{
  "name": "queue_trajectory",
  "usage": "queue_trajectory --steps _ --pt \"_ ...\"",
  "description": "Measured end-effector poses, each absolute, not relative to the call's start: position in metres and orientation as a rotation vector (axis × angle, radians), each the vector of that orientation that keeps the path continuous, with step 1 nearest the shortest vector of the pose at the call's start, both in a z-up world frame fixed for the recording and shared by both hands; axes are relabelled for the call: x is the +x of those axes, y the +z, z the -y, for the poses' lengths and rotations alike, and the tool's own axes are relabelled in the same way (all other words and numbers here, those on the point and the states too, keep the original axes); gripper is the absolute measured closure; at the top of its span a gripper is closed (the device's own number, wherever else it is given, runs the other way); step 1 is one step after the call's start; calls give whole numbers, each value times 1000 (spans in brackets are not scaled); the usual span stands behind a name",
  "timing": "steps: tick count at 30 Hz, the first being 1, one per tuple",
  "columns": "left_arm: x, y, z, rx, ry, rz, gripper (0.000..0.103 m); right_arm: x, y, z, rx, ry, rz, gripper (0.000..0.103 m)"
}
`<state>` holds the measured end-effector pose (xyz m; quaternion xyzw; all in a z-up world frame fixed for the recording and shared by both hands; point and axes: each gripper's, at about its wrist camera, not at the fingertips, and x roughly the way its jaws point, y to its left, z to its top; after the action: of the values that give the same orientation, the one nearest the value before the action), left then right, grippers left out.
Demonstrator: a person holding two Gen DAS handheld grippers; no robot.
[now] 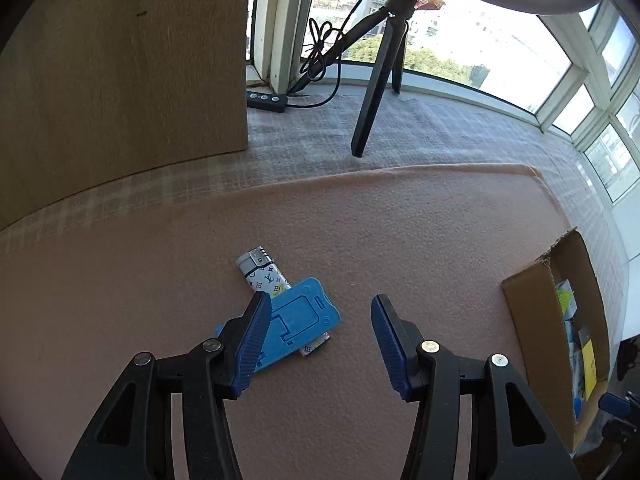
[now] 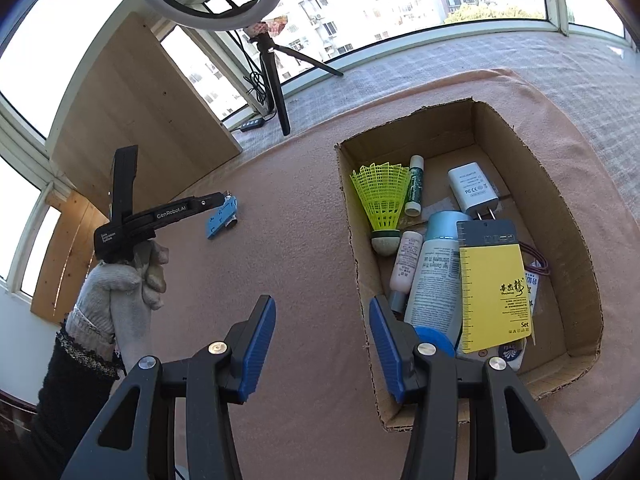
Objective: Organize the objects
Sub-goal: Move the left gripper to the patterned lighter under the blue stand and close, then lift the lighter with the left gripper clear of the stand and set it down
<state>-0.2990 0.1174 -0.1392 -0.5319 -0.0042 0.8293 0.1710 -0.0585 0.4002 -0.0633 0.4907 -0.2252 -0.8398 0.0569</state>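
Mostly done: cardboard box point(image 2: 476, 128) at 3 o'clock already holds the shuttlecock point(image 2: 380, 200), charger point(image 2: 472, 190), tubes and a yellow card point(image 2: 494, 296). Left on the worktop point(image 1: 360, 232): lighter point(image 1: 262, 274) under blue holder point(image 1: 302, 316), at 11 o'clock from the box. Left gripper point(image 1: 316, 340) fingers apart, empty, above them; right gripper point(image 2: 322, 344) fingers apart, empty, at the box's near edge.

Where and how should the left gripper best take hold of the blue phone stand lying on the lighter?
Probably from above, fingers across the two long edges of the blue phone stand. It lies flat across the lighter, slightly raised, leaving its edges exposed. The left gripper hangs open nearby.
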Motion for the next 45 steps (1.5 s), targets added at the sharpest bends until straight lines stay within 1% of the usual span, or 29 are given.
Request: queue_trajectory --steps 6,11,12,13,15,18,20,24,34,37,43,45 --pt "-337 -167 -114 -1630 2343 49 47 -54 -69 -411 1517 -2554 717 58" --pt "-347 -177 -115 -1667 2349 40 49 -54 -73 -420 1532 -2562 739 58" --pt "-349 -177 -115 -1669 2351 41 52 -54 -74 -420 1535 -2561 740 58" --pt "-349 -178 -115 -1668 2355 34 61 -55 -74 -421 1538 -2559 738 58" --pt "-347 -177 -115 -1662 2374 9 71 -56 -76 -420 1548 -2553 731 58" --pt "-340 -178 -111 -1646 2363 29 74 -59 -78 -417 1556 -2541 720 58" --pt "-333 -178 -108 -1641 2359 35 75 -60 -78 -415 1554 -2533 709 58" --pt "-314 -178 -99 -1628 2344 102 76 -64 -74 -407 1541 -2521 685 58" --pt "-235 -182 -101 -1566 2297 167 78 -75 -71 -377 1522 -2466 610 58" --pt "-215 -183 -113 -1550 2260 193 79 -75 -71 -367 1520 -2454 583 58" --pt "-171 -186 -162 -1507 2174 161 79 -69 -73 -357 1518 -2439 566 58" --pt "-160 -182 -172 -1489 2171 119 79 -67 -73 -357 1517 -2440 566 58"
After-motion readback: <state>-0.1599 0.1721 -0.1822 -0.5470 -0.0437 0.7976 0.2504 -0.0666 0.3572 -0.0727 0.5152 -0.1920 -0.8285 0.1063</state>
